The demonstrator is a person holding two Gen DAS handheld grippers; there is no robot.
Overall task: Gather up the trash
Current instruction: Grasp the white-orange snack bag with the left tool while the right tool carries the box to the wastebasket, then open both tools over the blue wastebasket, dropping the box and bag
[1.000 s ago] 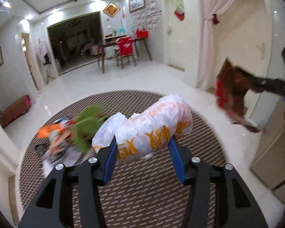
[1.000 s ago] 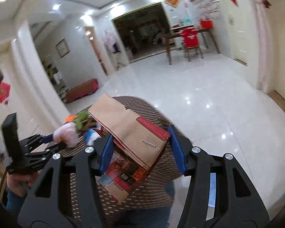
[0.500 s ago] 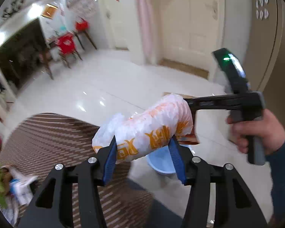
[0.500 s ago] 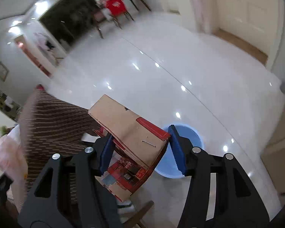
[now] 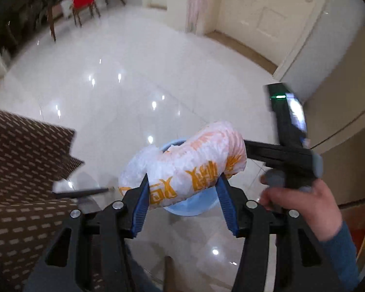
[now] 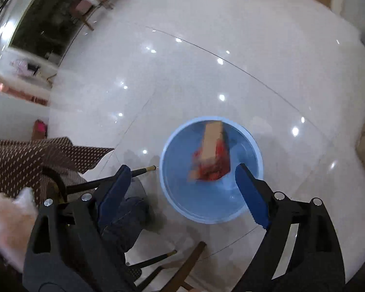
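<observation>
My left gripper point(image 5: 183, 196) is shut on a crumpled white plastic bag with orange print point(image 5: 187, 168) and holds it over a light blue bin point(image 5: 194, 208) on the floor, which the bag mostly hides. In the right wrist view, my right gripper point(image 6: 182, 194) is open and empty above the same blue bin point(image 6: 210, 206). A brown and red cardboard box point(image 6: 210, 155), blurred, lies inside the bin. The bag also shows at the left edge of that view point(image 6: 9, 219). The right gripper's body and the hand holding it show in the left wrist view point(image 5: 292, 160).
A brown patterned tablecloth point(image 5: 19, 170) hangs at the left, also seen in the right wrist view point(image 6: 31, 155). Dark chair or table legs point(image 6: 158, 258) stand below the grippers. The floor is glossy white tile point(image 5: 133, 73). A cream door point(image 5: 267, 12) and a beige cabinet point(image 5: 340, 121) stand at the right.
Both grippers swung from the table to above the blue bin. My right gripper opened and let go of the cardboard box, which now lies in the bin. The left still holds the bag.
</observation>
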